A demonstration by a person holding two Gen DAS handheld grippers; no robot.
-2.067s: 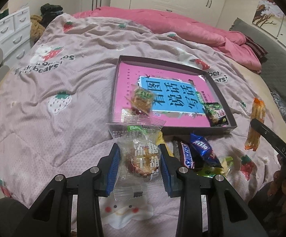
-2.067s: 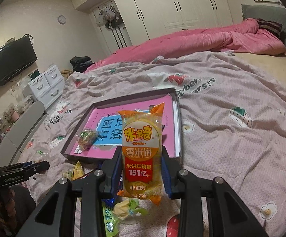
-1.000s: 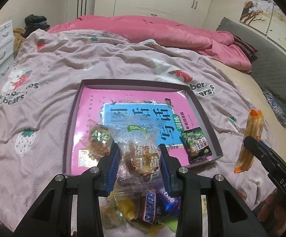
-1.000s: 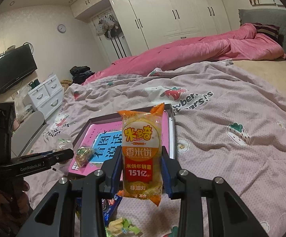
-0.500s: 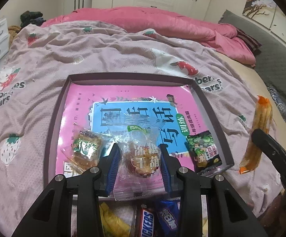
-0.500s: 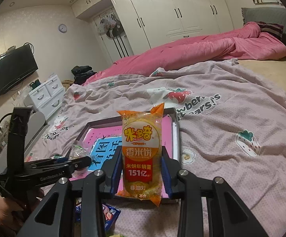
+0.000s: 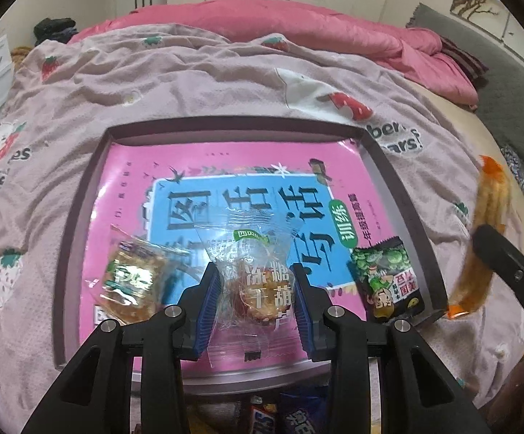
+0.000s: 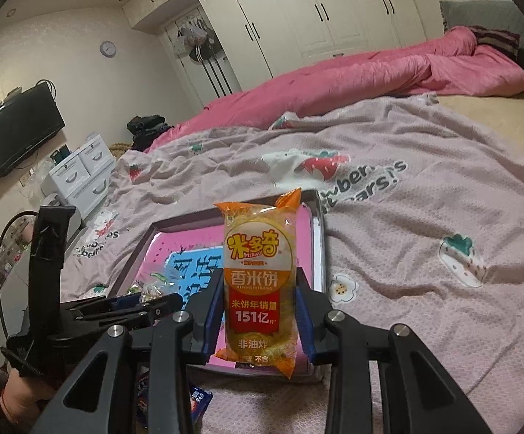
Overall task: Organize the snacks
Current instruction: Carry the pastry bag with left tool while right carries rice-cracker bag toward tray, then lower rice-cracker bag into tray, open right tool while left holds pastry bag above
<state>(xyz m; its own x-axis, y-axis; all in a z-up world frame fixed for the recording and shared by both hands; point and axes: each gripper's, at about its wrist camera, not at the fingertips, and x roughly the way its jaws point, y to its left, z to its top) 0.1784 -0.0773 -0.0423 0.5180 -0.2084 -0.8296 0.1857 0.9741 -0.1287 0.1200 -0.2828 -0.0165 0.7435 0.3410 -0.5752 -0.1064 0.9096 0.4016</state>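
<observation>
My left gripper [image 7: 257,291] is shut on a clear-wrapped candied fruit snack [image 7: 262,289], held just above the near part of a shallow purple tray [image 7: 233,126] lined with a pink and blue sheet. In the tray lie a gold-green wrapped snack [image 7: 135,282] at the left and a green pea packet [image 7: 388,282] at the right. My right gripper [image 8: 260,311] is shut on an upright orange rice cracker pack [image 8: 260,278], beside the tray's [image 8: 318,238] right wall. The left gripper [image 8: 146,302] shows in the right wrist view over the tray; the cracker pack [image 7: 478,238] shows blurred at the left wrist view's right.
The tray rests on a bed with a pale pink strawberry-print cover [image 8: 424,217] and a bunched pink duvet [image 8: 352,76] behind. Loose chocolate bars [image 7: 262,416] lie on the cover before the tray. White drawers [image 8: 81,173] and a wall television [image 8: 16,133] stand at the left.
My left gripper has moved forward and down over the tray with the clear-wrapped snack. My right gripper has drifted closer to the tray's right side, still holding the cracker pack.
</observation>
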